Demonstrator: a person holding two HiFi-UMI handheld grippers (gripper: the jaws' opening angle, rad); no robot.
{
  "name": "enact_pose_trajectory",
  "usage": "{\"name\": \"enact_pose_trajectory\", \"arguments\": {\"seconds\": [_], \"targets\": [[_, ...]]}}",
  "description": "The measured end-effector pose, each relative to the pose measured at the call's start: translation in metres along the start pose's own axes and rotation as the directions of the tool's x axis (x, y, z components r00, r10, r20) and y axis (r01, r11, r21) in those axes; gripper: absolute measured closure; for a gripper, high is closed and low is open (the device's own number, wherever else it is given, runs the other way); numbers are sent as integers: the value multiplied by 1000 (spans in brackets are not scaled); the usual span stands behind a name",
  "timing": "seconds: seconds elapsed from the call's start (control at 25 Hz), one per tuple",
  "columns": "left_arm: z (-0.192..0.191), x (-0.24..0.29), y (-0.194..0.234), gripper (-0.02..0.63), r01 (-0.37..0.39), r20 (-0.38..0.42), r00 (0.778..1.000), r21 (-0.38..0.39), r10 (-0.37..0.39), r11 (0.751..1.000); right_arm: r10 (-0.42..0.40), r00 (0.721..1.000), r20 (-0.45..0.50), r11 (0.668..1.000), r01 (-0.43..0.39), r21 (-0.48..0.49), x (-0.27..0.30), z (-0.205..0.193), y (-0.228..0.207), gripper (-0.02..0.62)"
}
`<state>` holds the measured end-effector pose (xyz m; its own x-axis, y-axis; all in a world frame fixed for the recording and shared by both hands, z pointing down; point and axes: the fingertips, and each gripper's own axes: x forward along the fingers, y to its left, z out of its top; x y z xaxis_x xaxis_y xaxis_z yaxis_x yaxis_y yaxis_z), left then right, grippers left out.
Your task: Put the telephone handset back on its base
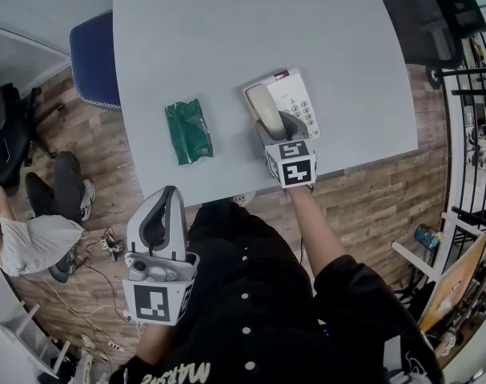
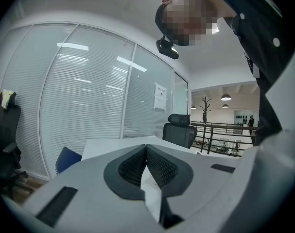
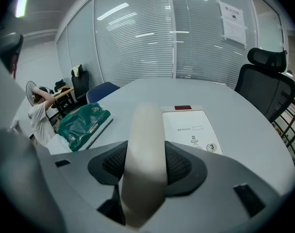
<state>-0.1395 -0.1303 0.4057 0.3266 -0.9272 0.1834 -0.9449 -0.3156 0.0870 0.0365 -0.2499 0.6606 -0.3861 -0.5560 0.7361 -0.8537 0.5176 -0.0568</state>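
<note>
While the right gripper reaches in from six o'clock across the near edge of the pale grey table, its jaws are clamped on the near end of the cream, elongated plastic telephone handset, and the dark ribbed pads press on both its sides. The handset lies lengthwise over the nine o'clock side of the white plastic telephone base, whose grey keypad shows at three o'clock of it. Whether it is fully seated in the cradle cannot be told. At nine o'clock from the telephone, well apart from it, a crumpled green plastic packet lies flat on the table. The left gripper hangs off the table at seven o'clock, over the wooden floor, with its jaws closed tip to tip and gripping nothing. A blue chair stands at the table's ten o'clock edge.
</note>
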Motion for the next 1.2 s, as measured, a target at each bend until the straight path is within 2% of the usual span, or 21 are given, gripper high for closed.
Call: {"name": "enact_pose_trajectory", "arguments": {"seconds": [0.36,0.56,0.68,1.2], "targets": [[3,2,-1,591,-2,2,1000,14,2,1000,-18,1000,8,999,18,-27,1,0,2,360],[5,4,-1,591,2,13,1000,3,-2,1000,29,998,56,999,-28,-22,-2,2,6,302],[8,4,-3,591,9,17,1000,15,-9,1000,23,997,76,1000,-21,-20,-6,6,4,302],[39,12,0,591,9,86,996,54,-13,999,102,973,205,993,-112,36,-56,34,-5,304]]}}
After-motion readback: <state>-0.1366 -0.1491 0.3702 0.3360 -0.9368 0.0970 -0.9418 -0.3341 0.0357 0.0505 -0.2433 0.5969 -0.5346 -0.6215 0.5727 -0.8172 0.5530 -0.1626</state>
